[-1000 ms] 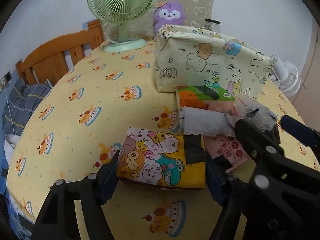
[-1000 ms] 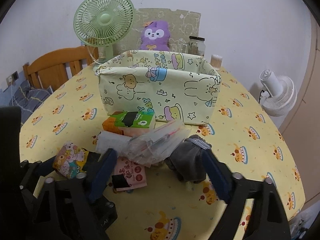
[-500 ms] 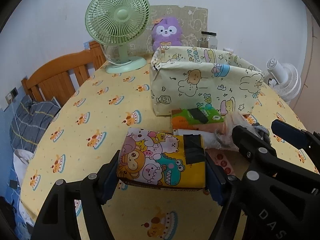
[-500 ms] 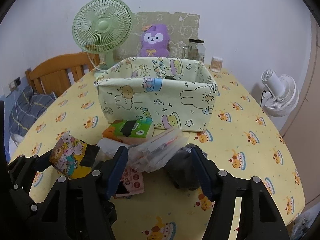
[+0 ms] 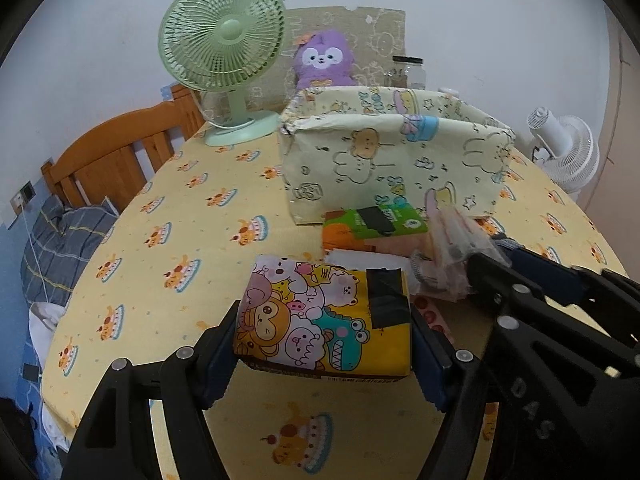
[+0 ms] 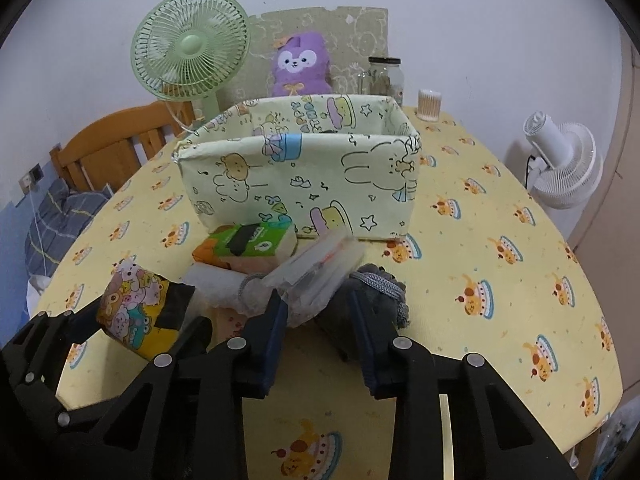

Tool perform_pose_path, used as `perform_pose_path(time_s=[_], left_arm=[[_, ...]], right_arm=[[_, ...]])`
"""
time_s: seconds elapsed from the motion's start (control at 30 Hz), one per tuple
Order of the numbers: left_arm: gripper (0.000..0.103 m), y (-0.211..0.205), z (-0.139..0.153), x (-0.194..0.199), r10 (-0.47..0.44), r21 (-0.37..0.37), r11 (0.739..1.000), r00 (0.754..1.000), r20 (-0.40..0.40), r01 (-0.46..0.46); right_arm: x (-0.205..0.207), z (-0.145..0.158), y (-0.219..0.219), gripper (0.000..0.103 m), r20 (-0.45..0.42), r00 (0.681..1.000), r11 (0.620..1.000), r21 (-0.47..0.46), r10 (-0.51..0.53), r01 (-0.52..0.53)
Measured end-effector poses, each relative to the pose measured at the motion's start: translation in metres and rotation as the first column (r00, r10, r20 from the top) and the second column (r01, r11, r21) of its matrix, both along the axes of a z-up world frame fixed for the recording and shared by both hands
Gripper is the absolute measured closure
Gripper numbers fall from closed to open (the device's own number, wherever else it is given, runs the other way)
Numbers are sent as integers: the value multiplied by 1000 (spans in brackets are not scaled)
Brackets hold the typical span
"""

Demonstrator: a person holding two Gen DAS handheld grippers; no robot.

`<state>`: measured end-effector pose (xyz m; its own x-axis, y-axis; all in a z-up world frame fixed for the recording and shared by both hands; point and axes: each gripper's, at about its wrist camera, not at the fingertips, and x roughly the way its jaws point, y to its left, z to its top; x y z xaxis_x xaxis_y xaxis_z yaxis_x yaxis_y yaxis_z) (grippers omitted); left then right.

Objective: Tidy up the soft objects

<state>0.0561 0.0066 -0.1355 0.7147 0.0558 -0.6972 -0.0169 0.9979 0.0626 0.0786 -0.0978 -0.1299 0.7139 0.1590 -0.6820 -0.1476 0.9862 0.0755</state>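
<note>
My left gripper (image 5: pixel 324 344) is shut on a cartoon-print tissue pack (image 5: pixel 326 320) and holds it above the table; the pack also shows in the right wrist view (image 6: pixel 138 312). My right gripper (image 6: pixel 318 320) is shut on a clear plastic bag (image 6: pixel 320 272) of small items, beside a grey cloth (image 6: pixel 378 288). A pale yellow fabric storage box (image 6: pixel 304 172) stands open behind the pile. A green and orange tissue pack (image 6: pixel 248 242) and a white pack (image 6: pixel 216 280) lie in front of the box.
A green fan (image 5: pixel 224 52), a purple plush (image 6: pixel 302 64), a glass jar (image 6: pixel 384 76) and a swab cup (image 6: pixel 429 104) stand at the back. A white fan (image 6: pixel 564 164) is off the table's right. A wooden headboard (image 5: pixel 120 156) is at left.
My left gripper lifted the cartoon tissue pack off the table. My right gripper narrowed from wide open and closed on the clear plastic bag.
</note>
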Motion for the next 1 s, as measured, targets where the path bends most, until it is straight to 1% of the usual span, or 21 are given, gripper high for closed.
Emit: perform_pose_path(time_s=[0.03, 0.07, 0.13, 0.17, 0.5, 1.0], left_arm=[[26, -1, 0, 1, -5, -3, 1000, 1000, -2, 5], [26, -1, 0, 2, -6, -13, 1000, 1000, -6, 6], [26, -2, 0, 3, -5, -9, 1000, 1000, -2, 5], [26, -2, 1, 3, -6, -8, 1000, 1000, 2, 6], [26, -11, 15, -5, -23, -13, 1000, 999, 37, 23], [26, -22, 49, -18, -59, -37, 997, 993, 102, 63]], right_arm=[[1, 0, 1, 79, 1, 1000, 1000, -3, 4, -4], [1, 0, 3, 81, 4, 1000, 1000, -7, 11, -11], [2, 1, 2, 86, 11, 1000, 1000, -6, 8, -8], [1, 2, 2, 87, 16, 1000, 1000, -6, 8, -7], [-7, 16, -9, 87, 55, 998, 1000, 26, -10, 9], [-26, 53, -27, 87, 127, 991, 998, 49, -36, 30]])
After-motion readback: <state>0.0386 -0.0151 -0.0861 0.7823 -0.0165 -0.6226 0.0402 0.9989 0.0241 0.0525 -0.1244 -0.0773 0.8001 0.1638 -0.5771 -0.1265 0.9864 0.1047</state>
